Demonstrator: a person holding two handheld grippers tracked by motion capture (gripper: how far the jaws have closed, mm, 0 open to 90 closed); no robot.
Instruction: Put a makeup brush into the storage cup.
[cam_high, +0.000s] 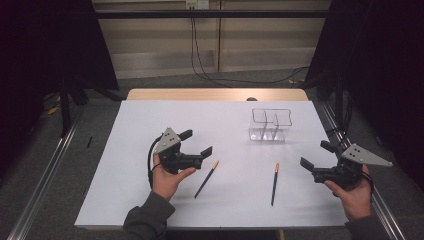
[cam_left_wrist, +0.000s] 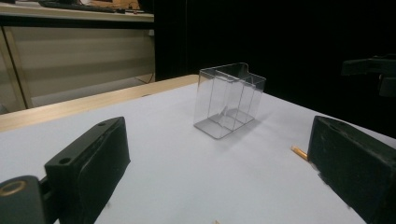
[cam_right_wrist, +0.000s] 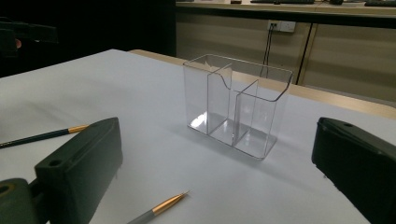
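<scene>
Currently both grippers are hovering with jaws apart and empty: left gripper (cam_high: 196, 142) just beside the left pencil (cam_high: 206, 179), right gripper (cam_high: 317, 154) near the right pencil (cam_high: 274, 183). Clear divided organizer (cam_high: 270, 125) is standing upright beyond them on the white table (cam_high: 140, 130).

Two pencils (cam_high: 207, 179) (cam_high: 274, 184) are seen on the tabletop (cam_high: 150, 120) between the open left gripper (cam_high: 195, 142) and right gripper (cam_high: 316, 154), the clear organizer (cam_high: 270, 125) at twelve o'clock.

You can read no text, label, brand or number anywhere here: the pencils (cam_high: 207, 179), the clear organizer (cam_high: 270, 125) and the table (cam_high: 150, 120) carry no legible marks.
</scene>
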